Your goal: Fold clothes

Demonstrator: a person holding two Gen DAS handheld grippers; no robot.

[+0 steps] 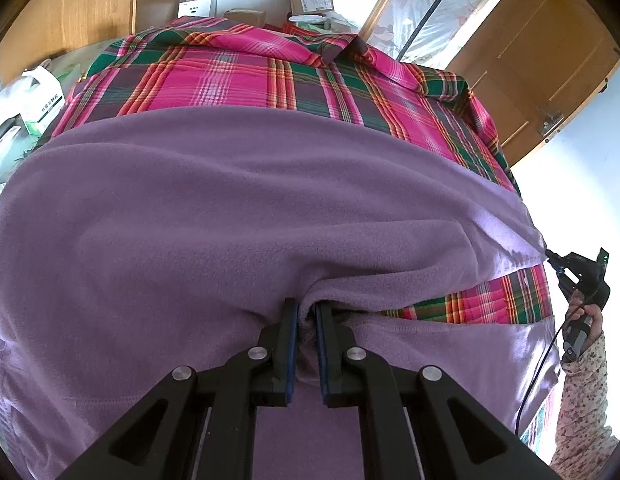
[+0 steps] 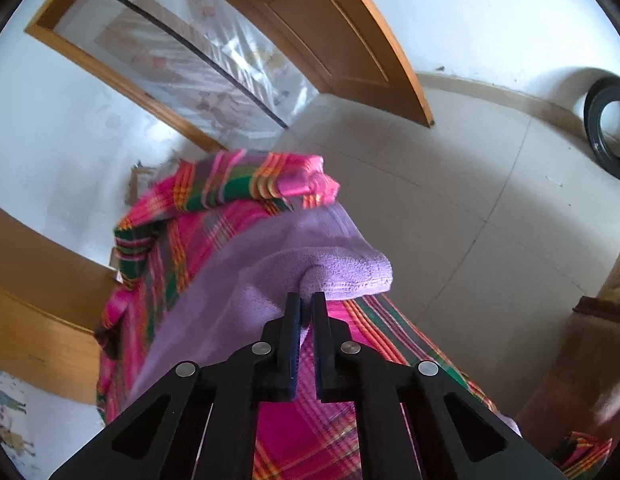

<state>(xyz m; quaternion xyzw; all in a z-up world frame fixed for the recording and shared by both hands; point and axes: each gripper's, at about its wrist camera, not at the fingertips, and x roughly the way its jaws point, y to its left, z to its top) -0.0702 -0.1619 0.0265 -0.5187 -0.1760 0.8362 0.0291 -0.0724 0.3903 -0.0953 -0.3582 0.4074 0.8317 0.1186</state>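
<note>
fold: early | we pinch fleece [image 1: 238, 216] hem in left claw [image 1: 306, 312], corner in right claw [image 2: 306, 304] | first fold underway, rest left

black hand-held gripper [image 1: 306, 310], blue finger pads [image 1: 293, 344], silver pivot screws, dark cable, floral-print sleeve [image 1: 581, 400]

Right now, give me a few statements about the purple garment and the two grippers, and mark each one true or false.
1. The left gripper is shut on the purple fleece garment. True.
2. The right gripper hangs open, holding nothing. False: it pinches a corner of the purple fleece.
3. The fleece lies over a pink plaid cloth. True.
4. The plaid cloth is blue and white. False: it is pink with green and orange stripes.
5. In the right wrist view, a wooden door stands open. True.
</note>
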